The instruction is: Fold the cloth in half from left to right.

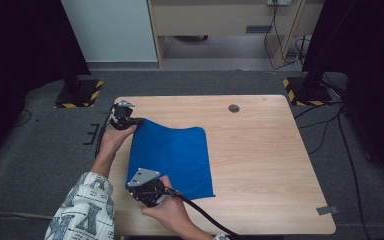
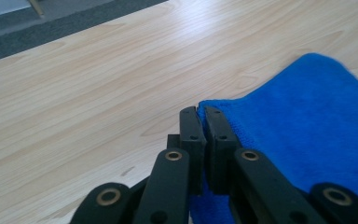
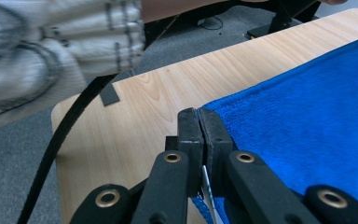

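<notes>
With both grippers clamped, count is: one blue terry cloth (image 1: 172, 157), one light wooden table (image 1: 260, 150), two grippers. Left gripper (image 1: 136, 120), centre-left of high view, pinches a cloth corner; left gripper view shows its jaws closed on the cloth edge (image 2: 279, 135). Right gripper (image 1: 139, 192), lower centre-left, pinches another corner (image 3: 307, 126), jaws closed. Cloth sits left of table centre, its left edge lifted. One patterned sleeve (image 1: 82, 210) bottom left.

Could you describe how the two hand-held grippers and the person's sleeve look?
Both the left gripper and the right gripper are black, each topped by a grey three-cornered plate. Their jaws are flat black bars on arms with brass-coloured pivots. A thick black cable trails from the right one. The sleeve is white with dark block letters.
</notes>
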`<state>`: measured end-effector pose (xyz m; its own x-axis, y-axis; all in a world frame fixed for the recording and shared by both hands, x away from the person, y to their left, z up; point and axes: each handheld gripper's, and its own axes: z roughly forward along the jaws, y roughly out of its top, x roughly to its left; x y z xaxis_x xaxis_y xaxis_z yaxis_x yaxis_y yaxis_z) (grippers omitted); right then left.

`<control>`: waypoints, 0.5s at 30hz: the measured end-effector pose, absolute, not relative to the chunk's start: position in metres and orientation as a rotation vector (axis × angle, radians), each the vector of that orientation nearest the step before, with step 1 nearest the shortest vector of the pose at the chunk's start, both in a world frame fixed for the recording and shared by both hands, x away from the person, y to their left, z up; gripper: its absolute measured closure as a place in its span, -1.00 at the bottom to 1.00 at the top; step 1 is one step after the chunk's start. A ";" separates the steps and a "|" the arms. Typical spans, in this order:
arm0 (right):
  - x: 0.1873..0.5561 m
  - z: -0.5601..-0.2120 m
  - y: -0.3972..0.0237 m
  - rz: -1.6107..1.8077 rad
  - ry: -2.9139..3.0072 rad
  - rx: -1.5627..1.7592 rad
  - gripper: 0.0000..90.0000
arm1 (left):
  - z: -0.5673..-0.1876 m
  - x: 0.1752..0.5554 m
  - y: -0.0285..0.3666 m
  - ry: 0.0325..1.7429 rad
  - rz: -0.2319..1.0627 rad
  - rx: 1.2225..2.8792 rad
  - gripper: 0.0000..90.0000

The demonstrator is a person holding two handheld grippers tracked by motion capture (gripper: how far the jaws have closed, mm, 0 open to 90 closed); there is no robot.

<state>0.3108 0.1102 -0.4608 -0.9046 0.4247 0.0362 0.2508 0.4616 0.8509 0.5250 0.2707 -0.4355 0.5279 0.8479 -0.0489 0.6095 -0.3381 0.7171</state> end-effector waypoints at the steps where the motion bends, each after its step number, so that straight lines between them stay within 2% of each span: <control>1: 0.311 -0.461 0.108 1.425 2.520 0.594 0.97 | -0.434 0.525 0.265 1.180 0.429 2.087 0.94; 15: 0.321 -0.476 0.025 1.396 2.457 0.759 0.97 | -0.449 0.550 0.200 1.179 0.399 2.121 0.92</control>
